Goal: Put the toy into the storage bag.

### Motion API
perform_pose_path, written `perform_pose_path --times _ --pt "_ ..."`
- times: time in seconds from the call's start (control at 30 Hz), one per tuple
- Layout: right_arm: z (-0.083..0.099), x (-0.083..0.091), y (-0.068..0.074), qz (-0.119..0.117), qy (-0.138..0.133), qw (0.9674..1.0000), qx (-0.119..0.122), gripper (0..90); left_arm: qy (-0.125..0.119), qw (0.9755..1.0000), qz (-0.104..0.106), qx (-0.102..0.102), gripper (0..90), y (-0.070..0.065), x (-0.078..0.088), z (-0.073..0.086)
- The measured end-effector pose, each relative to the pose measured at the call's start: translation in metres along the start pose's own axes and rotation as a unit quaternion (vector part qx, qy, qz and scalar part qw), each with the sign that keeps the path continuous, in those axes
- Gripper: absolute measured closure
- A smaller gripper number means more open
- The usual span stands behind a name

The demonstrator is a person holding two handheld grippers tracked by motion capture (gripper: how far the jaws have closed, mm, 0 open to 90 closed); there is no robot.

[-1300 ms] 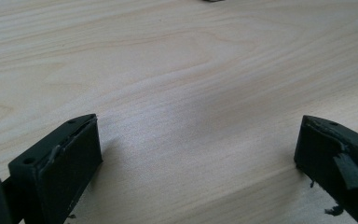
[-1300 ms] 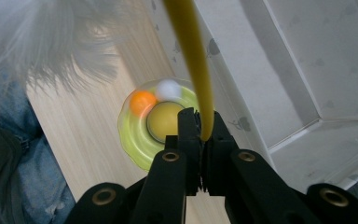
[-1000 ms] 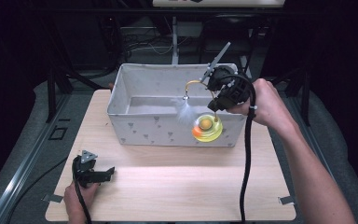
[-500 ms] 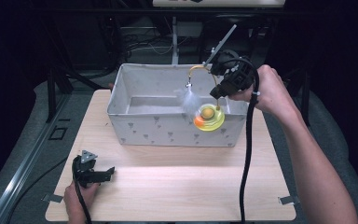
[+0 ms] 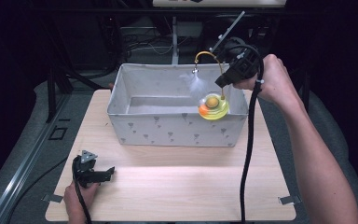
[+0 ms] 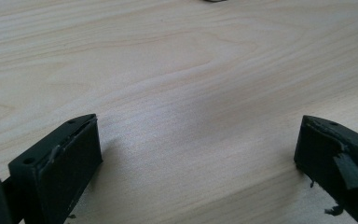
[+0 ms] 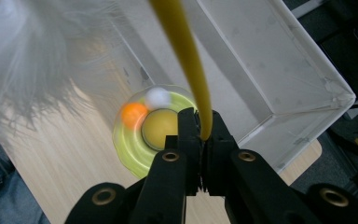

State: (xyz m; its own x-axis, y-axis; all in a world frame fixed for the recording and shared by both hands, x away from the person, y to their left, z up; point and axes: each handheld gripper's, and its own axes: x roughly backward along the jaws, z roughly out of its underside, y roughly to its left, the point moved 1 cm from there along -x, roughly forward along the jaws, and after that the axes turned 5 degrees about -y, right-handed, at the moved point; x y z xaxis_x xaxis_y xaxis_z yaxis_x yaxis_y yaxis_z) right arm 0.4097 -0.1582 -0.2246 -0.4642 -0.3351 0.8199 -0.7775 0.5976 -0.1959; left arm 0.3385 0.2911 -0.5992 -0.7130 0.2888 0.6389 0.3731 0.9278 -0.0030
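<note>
Two tongs going here. Right tongs [image 5: 222, 83] up over the far right corner of the white bin [image 5: 135, 122], jaws clamped on the yellow wire [image 7: 186, 56] of a cat toy [image 5: 213, 106]. Toy's round yellow-green base hanging just above the bin's right end, with an orange ball [image 7: 134, 114] and a white ball [image 7: 157, 97] on it and a blurry white feather [image 5: 194, 84] at the wire's other end. Left tongs [image 5: 106, 172] down on the wooden counter [image 5: 177, 191] near the front left corner, well apart from the bin, jaws spread wide over bare wood, gripping nothing.
</note>
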Motion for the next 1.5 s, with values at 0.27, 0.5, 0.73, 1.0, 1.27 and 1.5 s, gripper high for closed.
perform_pose_path --times 0.27,0.5,0.73,1.0,1.27,1.5 --pt "-0.001 -0.002 -0.016 0.014 -0.001 0.9997 -0.022 88.1 0.0 1.0 0.0 0.0 0.6 0.0 0.0 0.0" --pt "0.002 -0.007 -0.031 0.025 0.001 0.9986 -0.046 88.1 -0.001 1.0 -0.001 0.001 0.6 0.0 0.0 0.0" --pt "0.004 -0.015 -0.045 0.033 0.002 0.9972 -0.066 88.1 0.0 1.0 -0.001 0.001 0.6 0.0 0.0 0.0" --pt "0.009 -0.027 -0.059 0.043 0.002 0.9941 -0.099 88.1 0.0 1.0 -0.001 0.001 0.5 0.0 0.0 0.0" --pt "0.017 -0.044 -0.07 0.051 0.003 0.9904 -0.128 88.1 0.0 1.0 -0.001 0.0 0.5 0.0 0.0 0.0" --pt "0.029 -0.059 -0.078 0.054 0.019 0.988 -0.143 88.0 0.0 1.0 -0.001 0.001 0.5 0.0 0.0 0.0"
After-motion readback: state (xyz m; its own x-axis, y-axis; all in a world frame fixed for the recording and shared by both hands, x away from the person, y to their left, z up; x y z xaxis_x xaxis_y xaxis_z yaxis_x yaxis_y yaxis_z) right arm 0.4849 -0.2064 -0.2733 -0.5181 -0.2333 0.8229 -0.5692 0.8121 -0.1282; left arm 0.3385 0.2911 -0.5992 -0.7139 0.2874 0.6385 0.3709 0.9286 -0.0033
